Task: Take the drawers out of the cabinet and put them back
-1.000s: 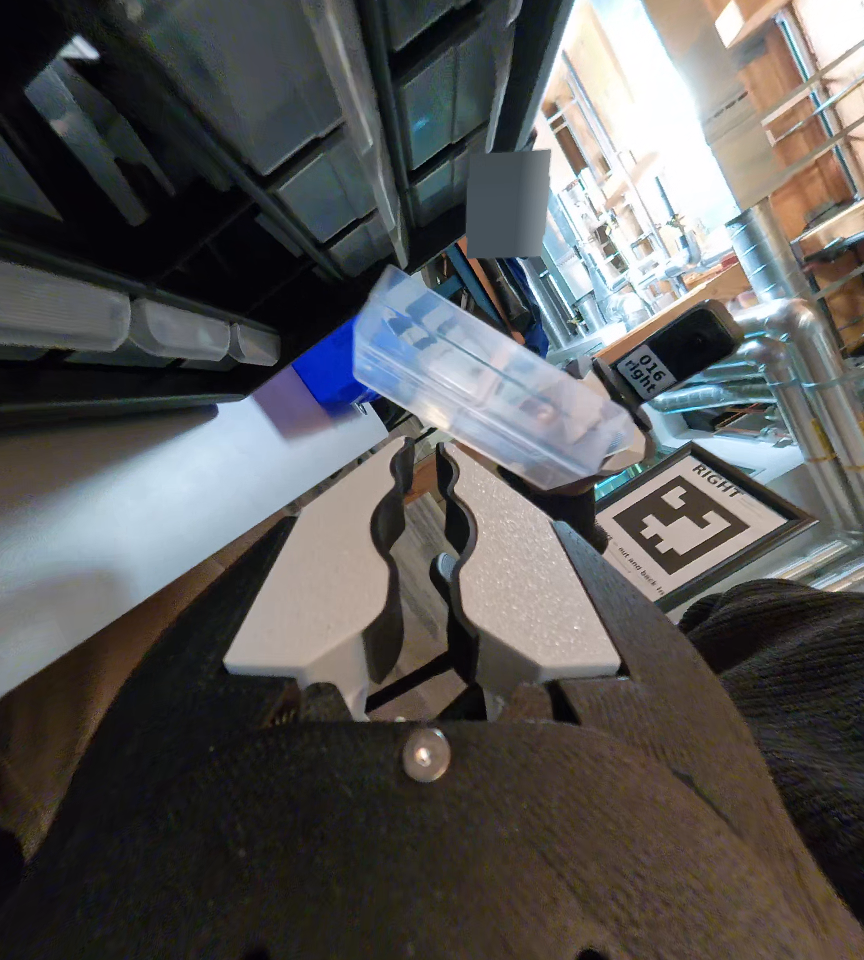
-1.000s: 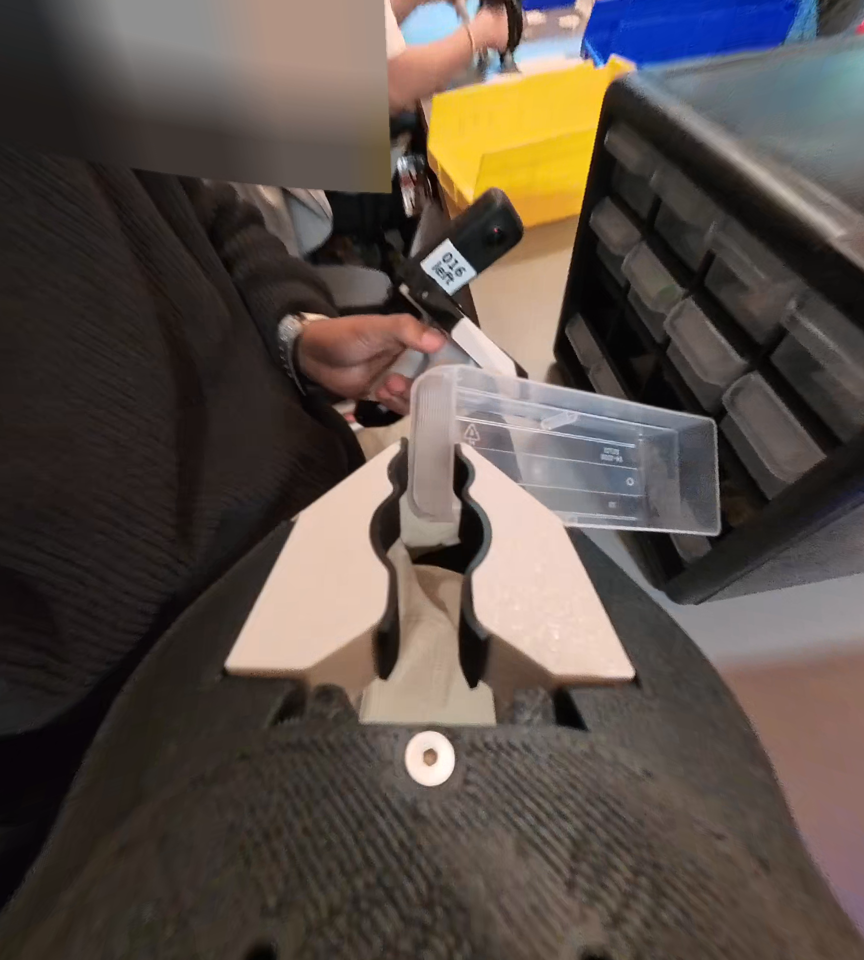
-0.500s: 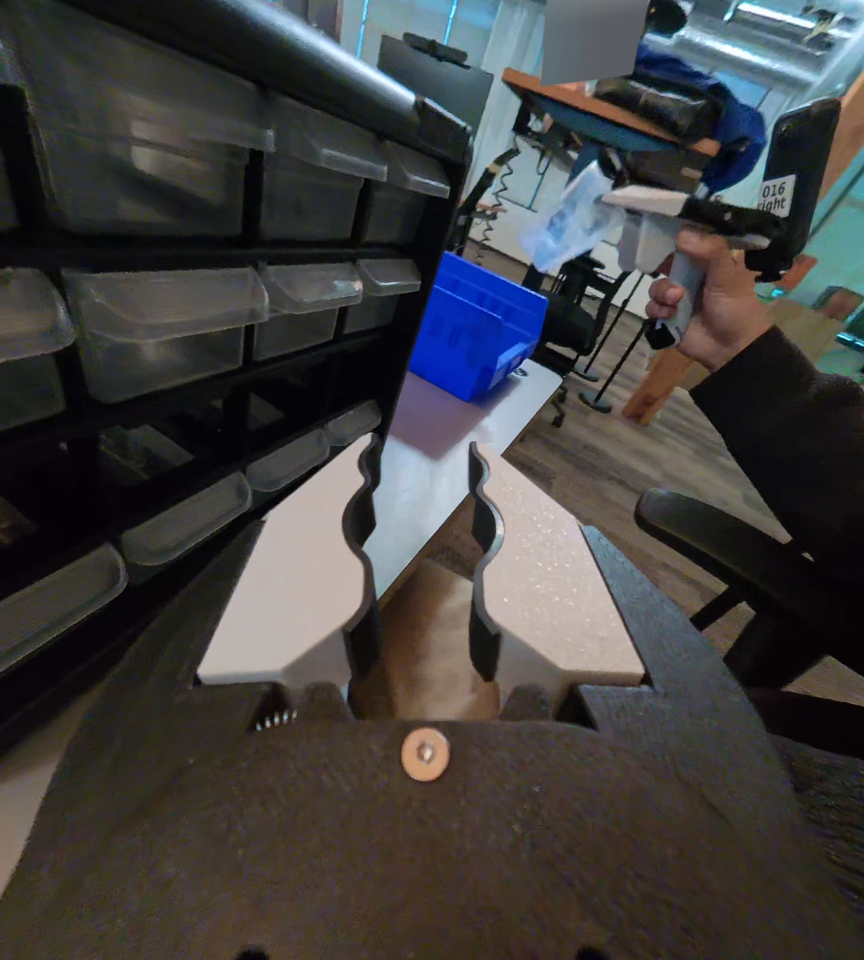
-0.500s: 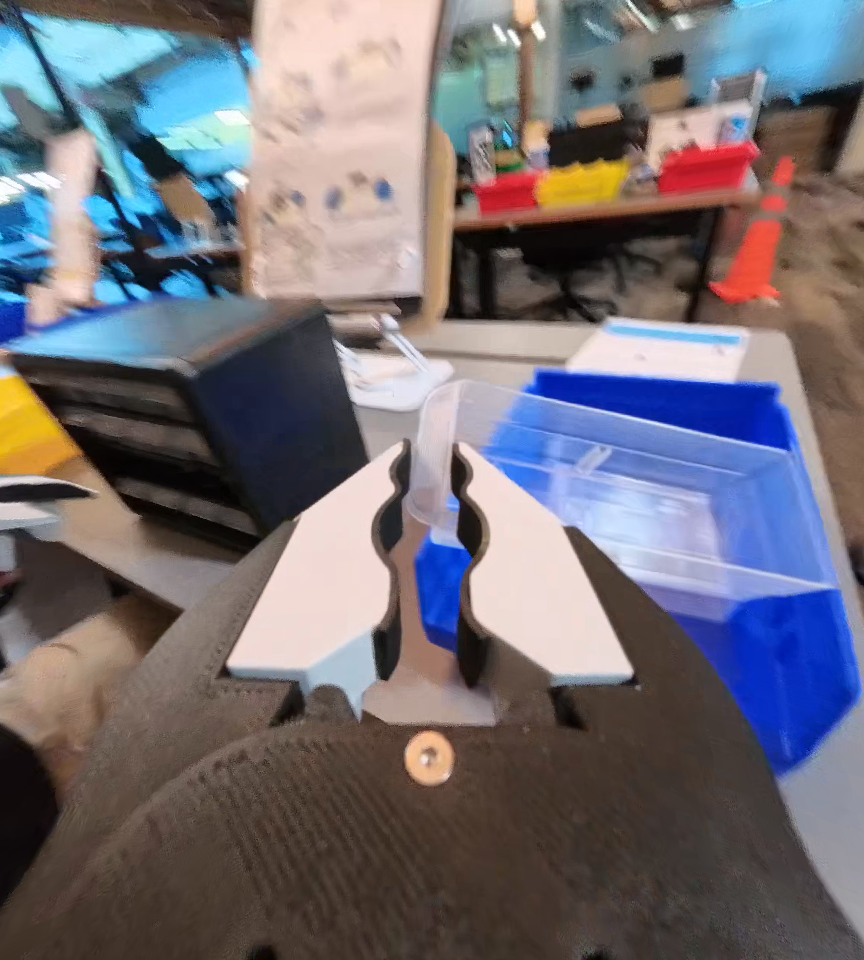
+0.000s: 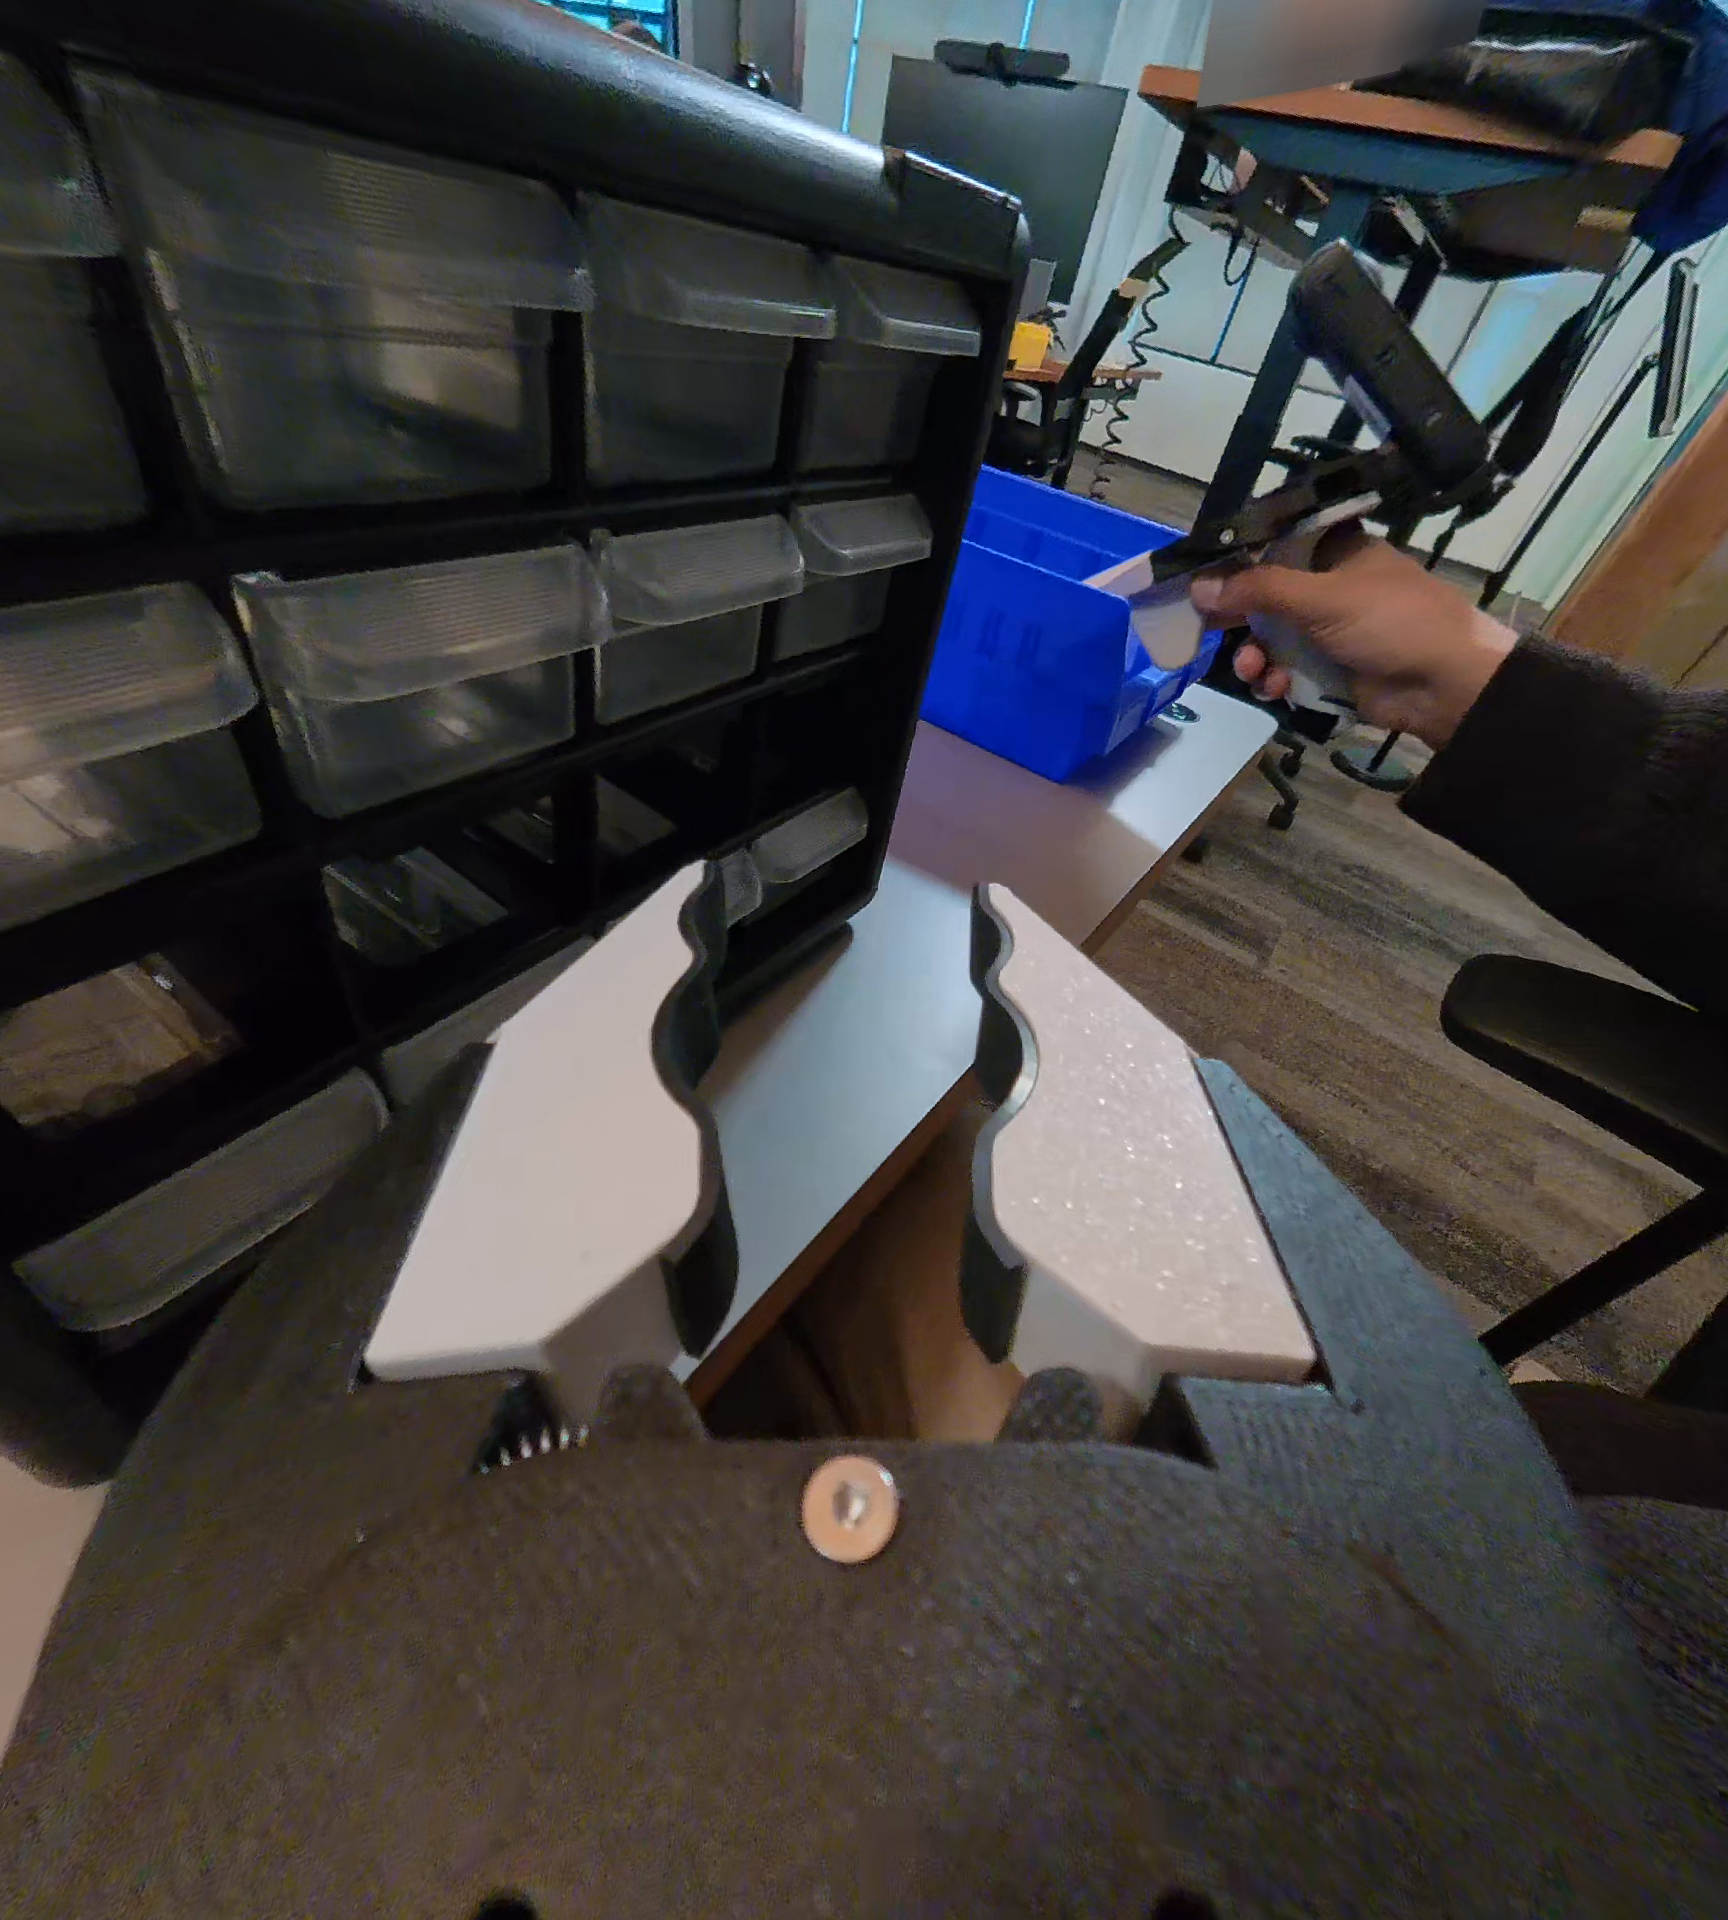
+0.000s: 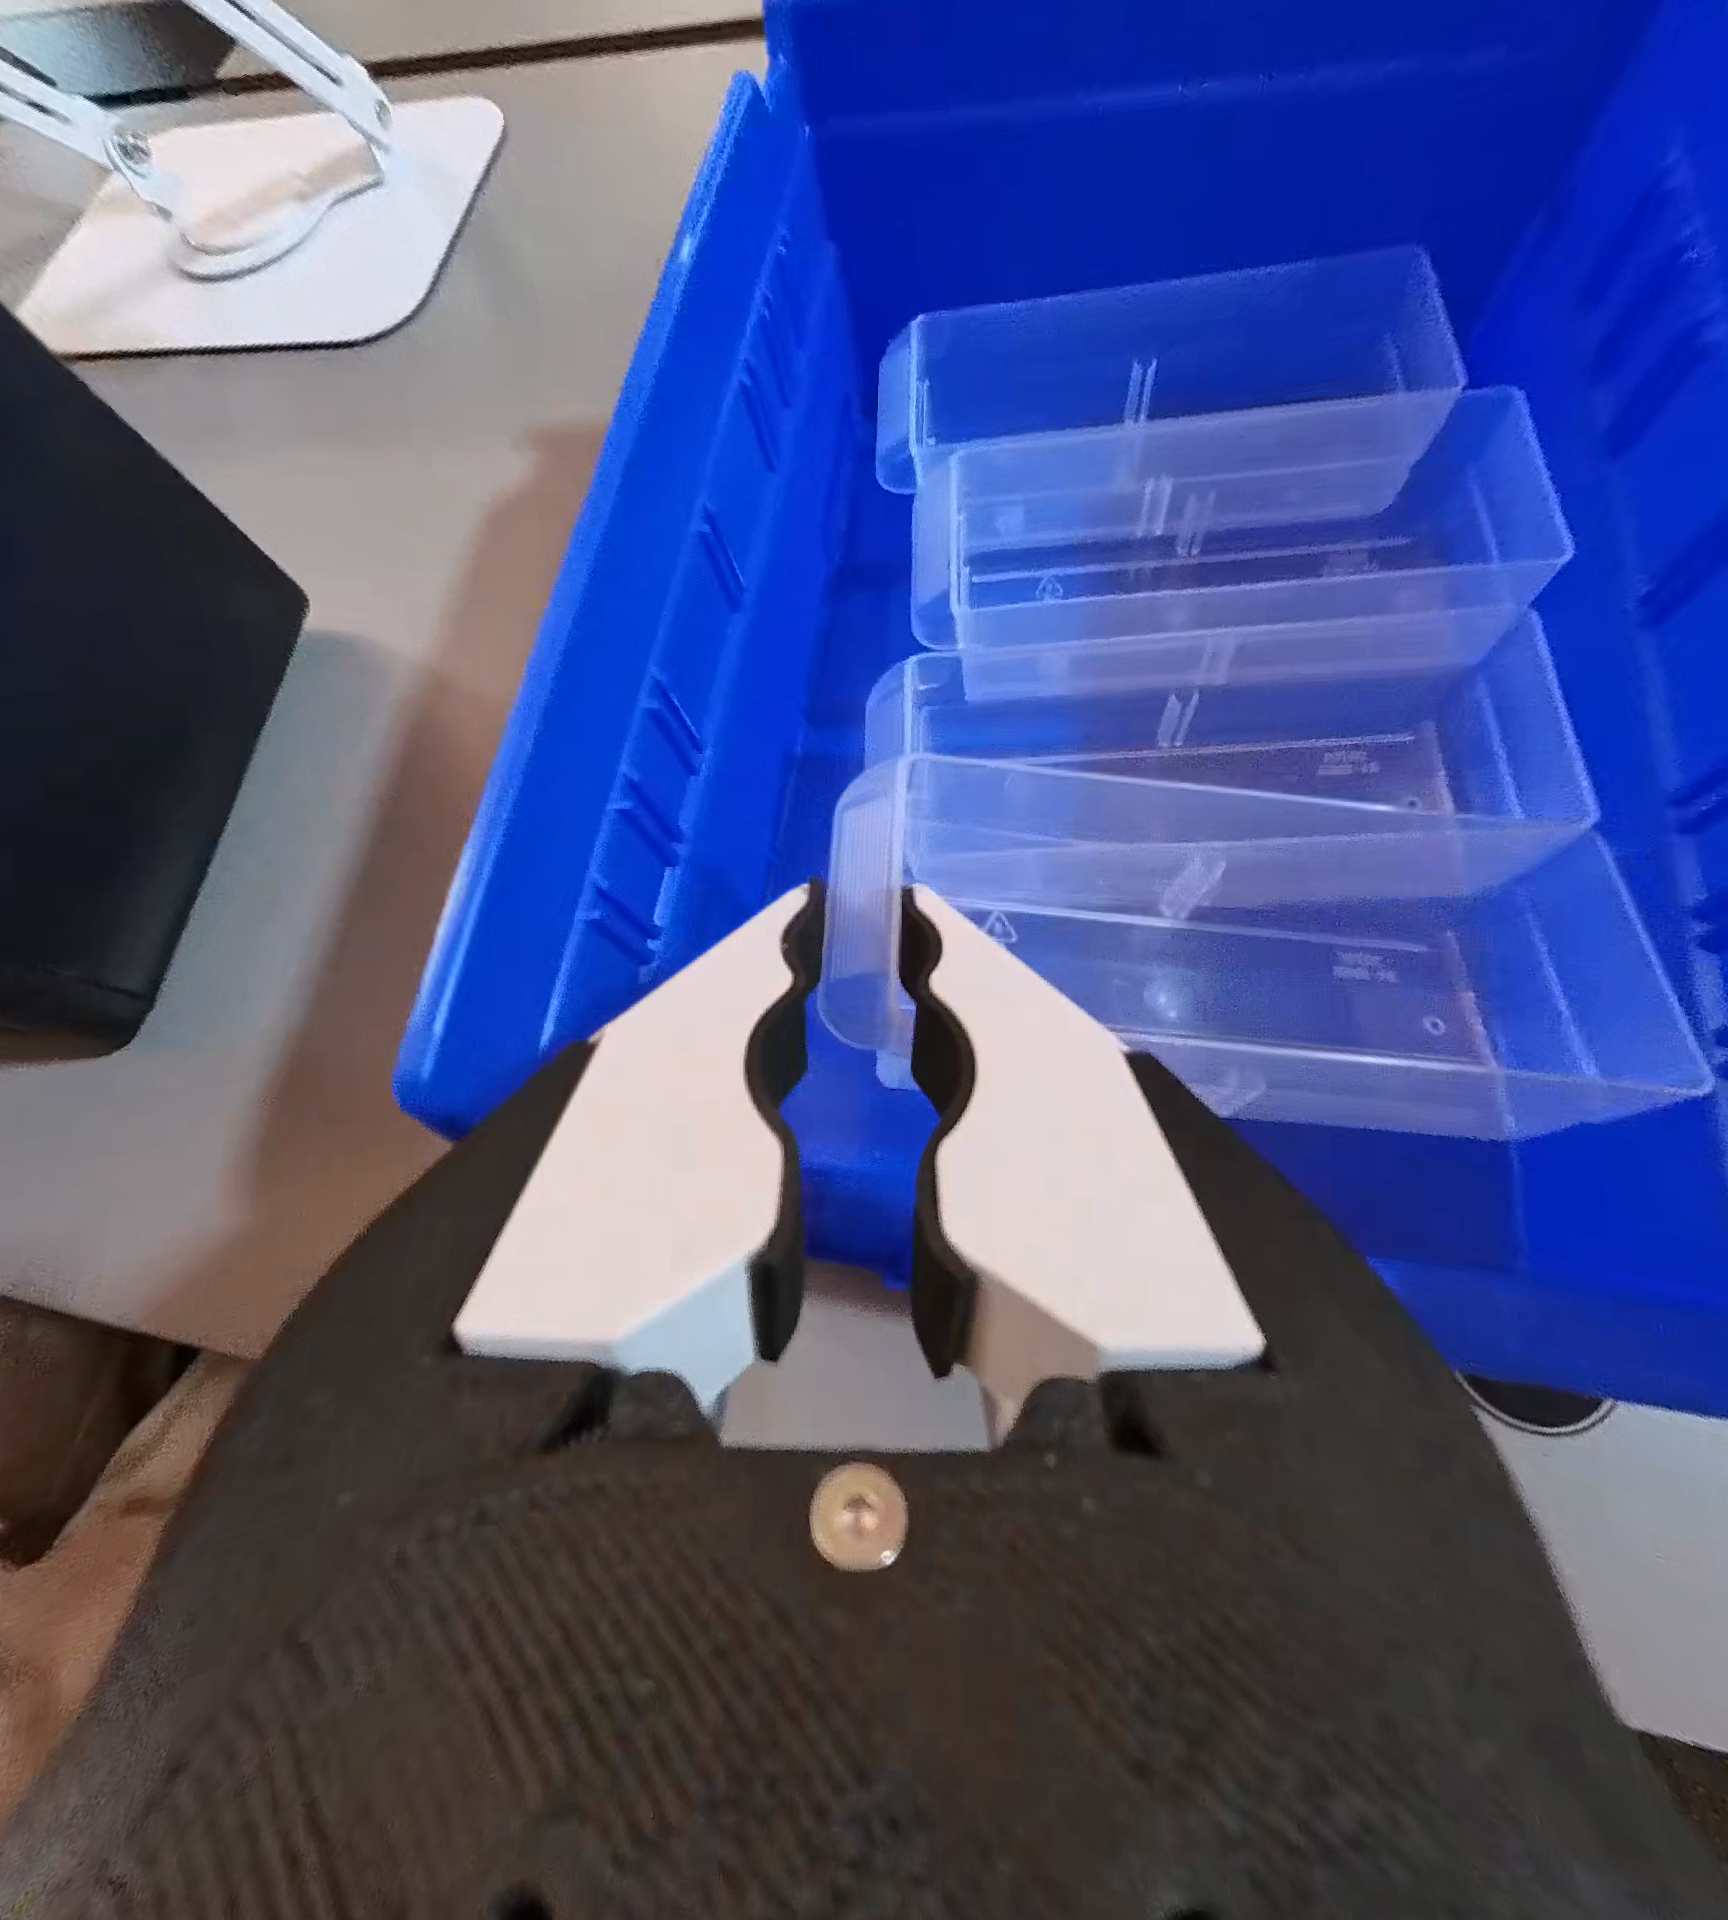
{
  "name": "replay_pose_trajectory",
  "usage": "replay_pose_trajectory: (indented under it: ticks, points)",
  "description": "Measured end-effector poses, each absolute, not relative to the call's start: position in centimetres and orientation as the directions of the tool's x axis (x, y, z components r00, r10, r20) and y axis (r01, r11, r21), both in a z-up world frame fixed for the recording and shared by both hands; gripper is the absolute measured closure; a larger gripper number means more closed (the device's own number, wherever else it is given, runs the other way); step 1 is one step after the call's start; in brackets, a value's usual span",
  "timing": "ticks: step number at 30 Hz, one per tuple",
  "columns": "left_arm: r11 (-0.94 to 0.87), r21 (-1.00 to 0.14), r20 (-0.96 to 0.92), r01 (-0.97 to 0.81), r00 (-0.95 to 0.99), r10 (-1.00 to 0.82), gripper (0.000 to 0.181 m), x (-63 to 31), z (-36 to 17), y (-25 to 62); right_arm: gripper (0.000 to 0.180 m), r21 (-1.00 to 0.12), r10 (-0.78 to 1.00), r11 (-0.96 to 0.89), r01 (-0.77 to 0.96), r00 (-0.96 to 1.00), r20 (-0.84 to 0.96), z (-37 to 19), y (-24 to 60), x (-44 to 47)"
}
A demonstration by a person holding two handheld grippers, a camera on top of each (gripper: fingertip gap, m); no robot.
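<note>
Grey desk (image 5: 1026,831), black cabinet (image 5: 486,156), blue bin (image 6: 631,727). Right claw (image 6: 855,914) pinching clear drawer (image 6: 1255,935) over bin; left claw (image 5: 839,997) wide, empty. Likely next: release, fetch another.

We see the black cabinet (image 5: 486,135) standing upright just left of and ahead of our left hand-held gripper (image 5: 844,914), most clear drawers (image 5: 403,665) seated, several lower slots open. Between the tips of our right hand-held gripper (image 6: 860,914) sits the handle of a clear empty drawer (image 6: 1255,935); three more clear drawers (image 6: 1244,530) lie beyond it.
</note>
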State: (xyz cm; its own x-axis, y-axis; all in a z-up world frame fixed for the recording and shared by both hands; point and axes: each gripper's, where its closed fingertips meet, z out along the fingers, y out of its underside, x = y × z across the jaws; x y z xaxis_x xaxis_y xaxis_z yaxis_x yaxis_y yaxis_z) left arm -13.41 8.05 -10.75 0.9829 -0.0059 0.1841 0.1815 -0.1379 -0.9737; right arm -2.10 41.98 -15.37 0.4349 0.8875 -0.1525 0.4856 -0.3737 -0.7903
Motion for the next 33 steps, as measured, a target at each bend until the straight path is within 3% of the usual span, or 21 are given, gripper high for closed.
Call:
replay_pose_trajectory:
  ticks: [5,7,10,13,15,20,22,29,33]
  points:
    - [-0.151,-0.968,0.192,0.198,0.980,0.057,0.116,-14.6,-11.3,8.0,0.151,-0.783,0.893,-0.364,0.505,0.427,-0.140,-16.3,42.1,-2.3]
    - [-0.156,-0.966,0.196,0.208,0.977,0.086,0.107,-15.1,-11.5,8.0,0.137,-0.789,0.894,-0.354,0.501,0.429,-0.129,-15.9,42.2,-2.0]
    - [-0.156,-0.963,0.203,0.221,0.971,0.123,0.091,-15.8,-11.5,7.8,0.125,-0.850,0.885,-0.294,0.436,0.460,-0.070,-13.4,43.6,-1.2]
    - [-0.136,-0.971,0.180,0.199,0.974,0.137,0.087,-16.1,-10.9,7.6,0.101,-0.925,0.795,-0.218,0.311,0.606,0.017,-10.0,47.4,1.8]
    - [-0.121,-0.977,0.156,0.173,0.978,0.141,0.087,-16.3,-10.3,7.4,0.100,-0.948,0.705,-0.177,0.266,0.706,0.067,-8.9,50.2,4.7]
    - [-0.103,-0.981,0.150,0.166,0.978,0.144,0.091,-16.3,-9.9,7.3,0.089,-0.906,0.605,-0.285,0.313,0.792,0.083,-13.5,54.5,8.7]
    - [-0.110,-0.978,0.160,0.176,0.977,0.141,0.092,-16.2,-10.2,7.4,0.094,-0.891,0.619,-0.343,0.298,0.785,0.024,-15.4,54.9,8.1]
    - [-0.124,-0.974,0.177,0.191,0.977,0.116,0.096,-15.5,-10.5,7.8,0.171,-0.836,0.682,-0.542,0.091,0.629,-0.374,-16.3,55.3,4.6]
    - [-0.120,-0.973,0.184,0.199,0.975,0.123,0.098,-15.7,-10.4,7.6,0.173,-0.837,0.685,-0.542,0.075,0.616,-0.389,-16.0,54.9,4.6]
